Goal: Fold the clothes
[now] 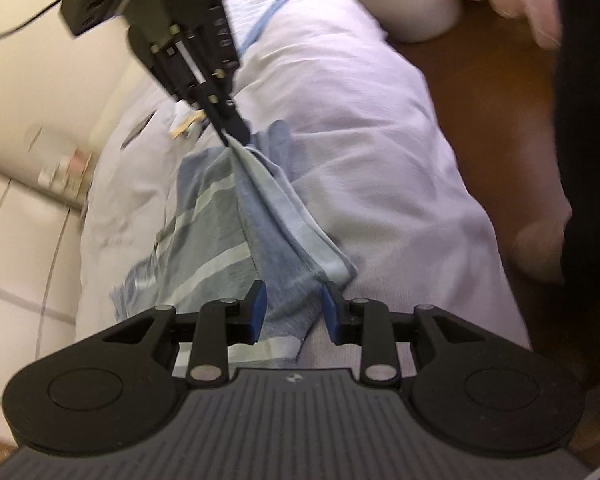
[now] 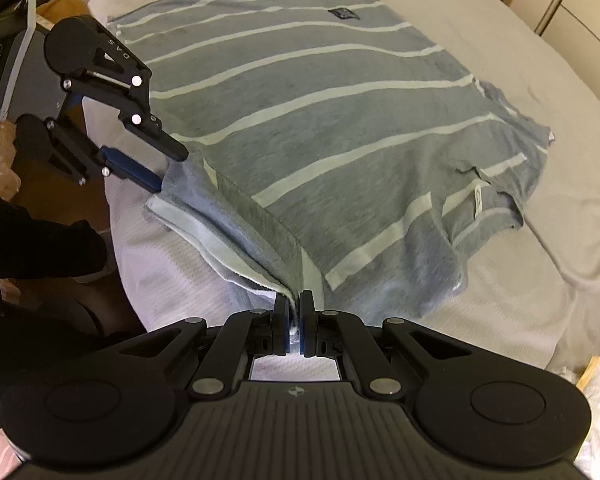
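One striped shirt (image 2: 340, 120), right gripper (image 2: 295, 320) pinching hem, left gripper (image 2: 168, 168) spread

We see a grey shirt (image 2: 320, 128) crossed by white stripes, with a small dark patch (image 2: 343, 13) near its far end. The bed (image 2: 500, 300) beneath is covered in pale off-white. Both grippers, left (image 2: 168, 170) and right (image 2: 296, 320), are black with blue pads (image 2: 134, 168).
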